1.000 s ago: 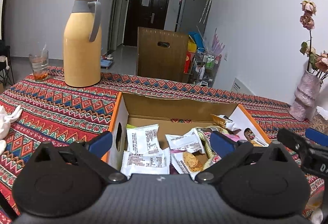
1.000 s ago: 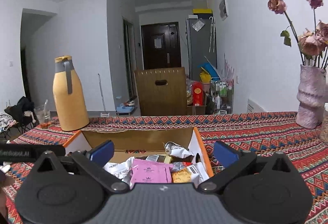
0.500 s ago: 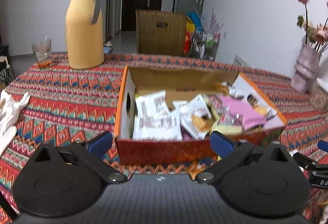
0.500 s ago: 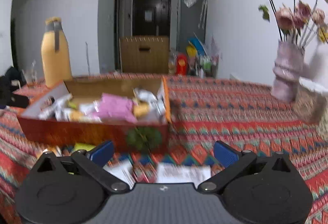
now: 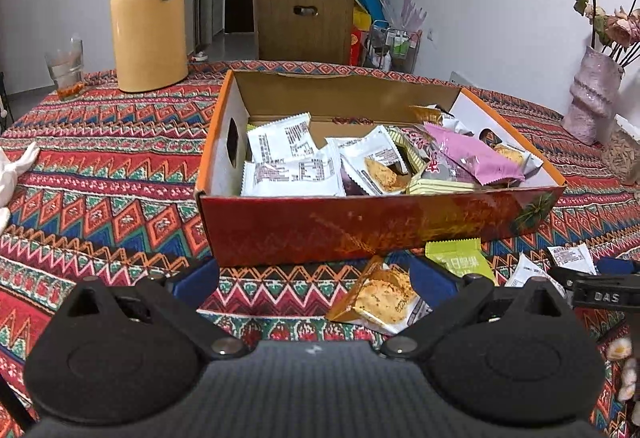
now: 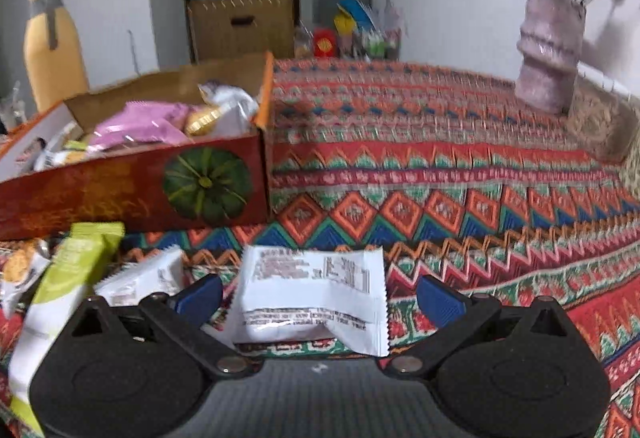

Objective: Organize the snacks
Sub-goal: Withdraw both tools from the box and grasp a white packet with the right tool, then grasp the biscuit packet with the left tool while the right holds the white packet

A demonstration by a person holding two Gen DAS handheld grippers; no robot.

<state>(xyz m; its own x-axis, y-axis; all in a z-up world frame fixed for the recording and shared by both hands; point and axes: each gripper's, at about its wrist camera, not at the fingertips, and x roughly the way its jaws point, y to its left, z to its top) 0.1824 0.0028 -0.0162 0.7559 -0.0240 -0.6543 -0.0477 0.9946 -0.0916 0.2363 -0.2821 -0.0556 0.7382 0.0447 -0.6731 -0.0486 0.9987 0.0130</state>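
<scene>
A red-and-orange cardboard box holds several snack packets, white, pink and gold. It also shows in the right wrist view. Loose packets lie on the tablecloth in front of it: a gold cookie packet, a green packet and white ones. My left gripper is open and empty, low before the box, with the cookie packet between its fingers. My right gripper is open, its fingers either side of a white packet lying on the cloth. A green packet lies to its left.
A yellow thermos and a glass stand at the back left. A pink vase with dried flowers stands at the right. A white cloth lies at the left edge. A patterned cloth covers the table.
Both grippers have drawn back from above the box and dropped low toward the loose packets in front of it. The right gripper has come down around a white packet.
</scene>
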